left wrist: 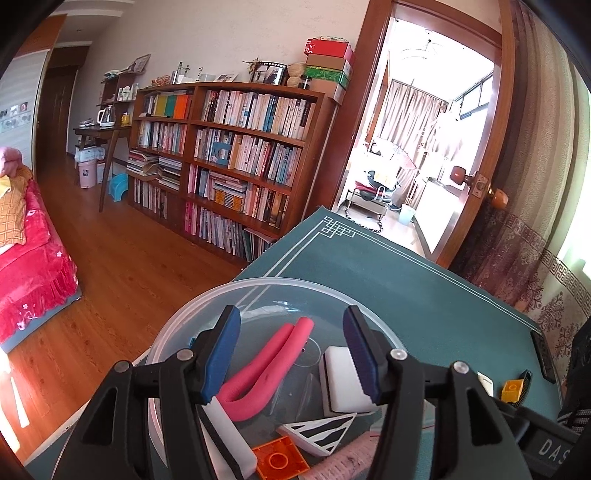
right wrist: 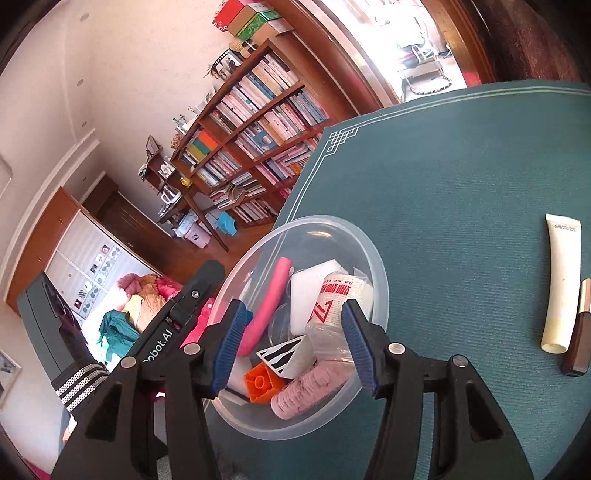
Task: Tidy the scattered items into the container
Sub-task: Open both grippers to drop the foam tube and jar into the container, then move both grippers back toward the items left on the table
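Behind, teal table mat (right wrist: 461, 184), wooden bookcase (left wrist: 229, 147), red bed (left wrist: 29, 266).

A tall wooden bookcase (left wrist: 225, 158) packed with books lines the pale wall (left wrist: 229, 33) at 12 o'clock. Orange-brown wood flooring (left wrist: 122, 258) runs to a bed with a red cover (left wrist: 29, 266) at 9 o'clock. At 1 o'clock, an open doorway (left wrist: 428, 140) glows with daylight and beige curtains.

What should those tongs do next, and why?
Probably swing the right tongs, open and empty above the clear bowl, over to the white tube on the green tabletop. It and the small brown case beside it remain outside the bowl.
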The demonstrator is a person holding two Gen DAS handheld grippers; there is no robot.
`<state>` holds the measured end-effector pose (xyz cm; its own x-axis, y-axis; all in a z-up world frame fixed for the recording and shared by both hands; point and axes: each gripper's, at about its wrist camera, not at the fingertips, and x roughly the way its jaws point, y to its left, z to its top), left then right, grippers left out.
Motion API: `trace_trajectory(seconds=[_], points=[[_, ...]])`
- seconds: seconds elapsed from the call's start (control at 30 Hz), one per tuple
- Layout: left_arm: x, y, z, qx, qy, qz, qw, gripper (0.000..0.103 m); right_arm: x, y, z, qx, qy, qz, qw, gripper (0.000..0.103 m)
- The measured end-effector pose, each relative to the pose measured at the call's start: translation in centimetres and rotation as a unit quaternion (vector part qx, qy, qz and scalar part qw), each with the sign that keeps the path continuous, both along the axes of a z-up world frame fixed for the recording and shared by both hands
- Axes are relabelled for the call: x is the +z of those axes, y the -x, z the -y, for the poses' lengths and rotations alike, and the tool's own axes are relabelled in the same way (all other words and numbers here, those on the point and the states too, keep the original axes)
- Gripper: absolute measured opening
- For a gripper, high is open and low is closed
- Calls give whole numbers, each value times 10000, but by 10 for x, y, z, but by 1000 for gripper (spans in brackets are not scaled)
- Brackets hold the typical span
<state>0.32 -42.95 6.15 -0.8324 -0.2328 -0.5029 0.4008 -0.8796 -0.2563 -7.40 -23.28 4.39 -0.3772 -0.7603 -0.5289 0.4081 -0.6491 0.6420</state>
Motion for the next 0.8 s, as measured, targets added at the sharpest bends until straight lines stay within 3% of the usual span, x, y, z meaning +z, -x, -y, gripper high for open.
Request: trace_trajectory(seconds=[0.1,0.43,0.8], points=[[0,-3,2,105,-34,-71,9999,73,-8,1,1,30,55,178,9998,58],[1,-3,4,97,-72,-87,9999,74,-11,-4,-1,18,-5,101,9999,58],[3,-1,-16,-145,114,-89,9998,81,-1,-17,-43,-637,-451,-325,9964,58]])
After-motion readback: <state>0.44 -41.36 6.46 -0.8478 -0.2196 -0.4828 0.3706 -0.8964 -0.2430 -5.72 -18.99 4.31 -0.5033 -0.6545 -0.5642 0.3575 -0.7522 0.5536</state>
